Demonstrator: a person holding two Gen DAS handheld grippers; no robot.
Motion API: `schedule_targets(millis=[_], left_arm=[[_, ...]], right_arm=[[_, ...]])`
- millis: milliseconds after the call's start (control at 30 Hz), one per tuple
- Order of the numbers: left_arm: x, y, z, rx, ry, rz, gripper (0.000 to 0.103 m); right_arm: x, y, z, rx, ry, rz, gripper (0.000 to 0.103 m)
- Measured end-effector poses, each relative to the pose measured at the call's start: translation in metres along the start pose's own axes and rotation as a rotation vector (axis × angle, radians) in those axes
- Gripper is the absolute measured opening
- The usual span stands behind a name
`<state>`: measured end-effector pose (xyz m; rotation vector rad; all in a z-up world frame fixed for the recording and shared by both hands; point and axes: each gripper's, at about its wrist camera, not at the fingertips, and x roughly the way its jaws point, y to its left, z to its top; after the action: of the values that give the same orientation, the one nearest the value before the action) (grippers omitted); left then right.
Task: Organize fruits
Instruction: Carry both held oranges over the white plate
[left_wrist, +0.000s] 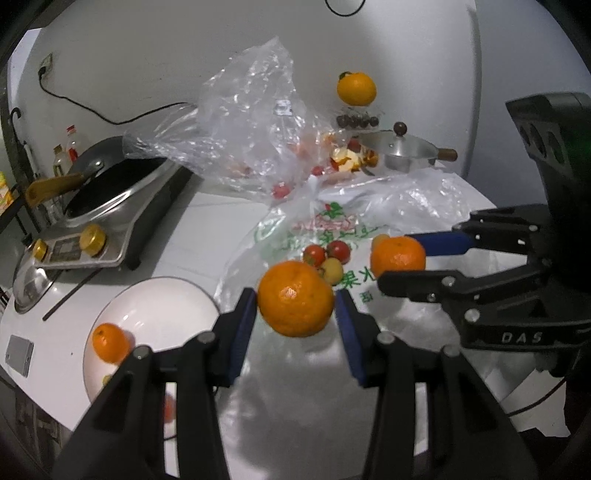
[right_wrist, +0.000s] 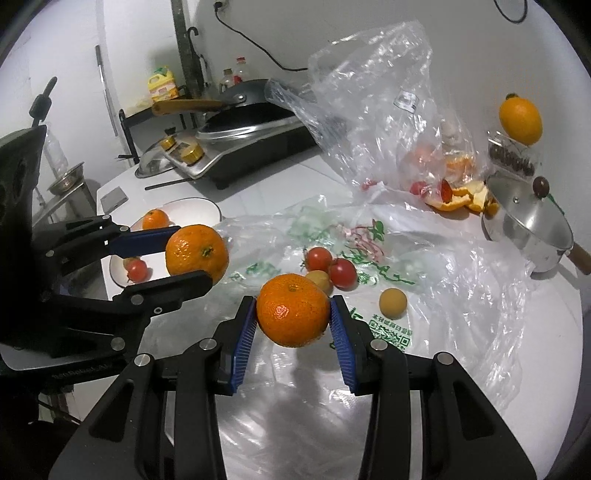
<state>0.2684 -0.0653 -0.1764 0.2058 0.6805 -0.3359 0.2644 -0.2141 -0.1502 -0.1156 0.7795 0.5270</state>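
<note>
The printed plastic bag (right_wrist: 369, 240) lay flat on the counter (left_wrist: 207, 221), with the white plate (left_wrist: 155, 295) beside it holding one orange (left_wrist: 109, 341). Both grippers were level above the bag. The left gripper (left_wrist: 295, 308) clamped a round orange (left_wrist: 295, 298), stem sideways, near the plate; the right gripper (right_wrist: 293, 312) clamped another orange (right_wrist: 292, 309) over the tomatoes (right_wrist: 330, 266).

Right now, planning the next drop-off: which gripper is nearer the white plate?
Left. The left gripper is right beside the plate; the right gripper is farther off, over the printed bag.
</note>
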Motion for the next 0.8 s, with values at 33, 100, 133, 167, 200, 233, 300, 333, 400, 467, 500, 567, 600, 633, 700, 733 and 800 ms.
schedule_targets(millis=[33, 100, 133, 167, 200, 233, 300, 333, 400, 467, 500, 567, 600, 633, 700, 733, 800], left_arm=[[-0.003, 0.002, -0.002, -0.004, -0.001, 0.002, 0.045], [-0.007, 0.005, -0.005, -0.009, -0.003, 0.005, 0.045], [-0.010, 0.007, -0.006, -0.012, -0.004, 0.008, 0.045], [-0.012, 0.008, -0.008, -0.016, -0.005, 0.011, 0.045], [-0.015, 0.010, -0.010, -0.019, -0.007, 0.013, 0.045], [-0.017, 0.011, -0.011, -0.022, -0.008, 0.016, 0.045], [-0.021, 0.014, -0.014, -0.029, -0.012, 0.022, 0.045], [-0.024, 0.016, -0.016, -0.034, -0.014, 0.024, 0.045], [-0.027, 0.020, -0.019, -0.041, -0.016, 0.029, 0.045], [-0.031, 0.024, -0.021, -0.049, -0.020, 0.034, 0.045], [-0.033, 0.026, -0.023, -0.054, -0.021, 0.037, 0.045], [-0.036, 0.029, -0.026, -0.061, -0.023, 0.040, 0.045], [-0.037, 0.031, -0.027, -0.064, -0.024, 0.041, 0.045], [-0.039, 0.034, -0.029, -0.070, -0.026, 0.043, 0.045], [-0.041, 0.038, -0.032, -0.080, -0.029, 0.045, 0.045], [-0.042, 0.040, -0.033, -0.087, -0.031, 0.046, 0.045], [-0.045, 0.046, -0.036, -0.101, -0.038, 0.048, 0.045]], right_arm=[[-0.001, 0.003, 0.000, -0.007, -0.002, -0.001, 0.043], [-0.003, 0.009, 0.001, -0.017, -0.005, 0.000, 0.043], [-0.004, 0.011, 0.001, -0.020, -0.005, 0.002, 0.043], [-0.005, 0.014, 0.001, -0.023, -0.006, 0.003, 0.043], [-0.006, 0.017, 0.001, -0.026, -0.007, 0.005, 0.043], [-0.006, 0.019, 0.001, -0.029, -0.008, 0.006, 0.043], [-0.007, 0.024, 0.002, -0.035, -0.007, 0.007, 0.043], [-0.008, 0.026, 0.002, -0.038, -0.007, 0.008, 0.043], [-0.008, 0.031, 0.003, -0.047, -0.007, 0.009, 0.043], [-0.008, 0.036, 0.004, -0.054, -0.007, 0.011, 0.043], [-0.008, 0.039, 0.005, -0.058, -0.006, 0.012, 0.043], [-0.008, 0.044, 0.005, -0.066, -0.005, 0.013, 0.043], [-0.008, 0.046, 0.006, -0.070, -0.005, 0.013, 0.043], [-0.007, 0.049, 0.006, -0.075, -0.003, 0.013, 0.043], [-0.007, 0.054, 0.007, -0.082, 0.001, 0.013, 0.043], [-0.006, 0.056, 0.008, -0.086, 0.002, 0.013, 0.043], [-0.006, 0.061, 0.010, -0.097, 0.005, 0.010, 0.043]])
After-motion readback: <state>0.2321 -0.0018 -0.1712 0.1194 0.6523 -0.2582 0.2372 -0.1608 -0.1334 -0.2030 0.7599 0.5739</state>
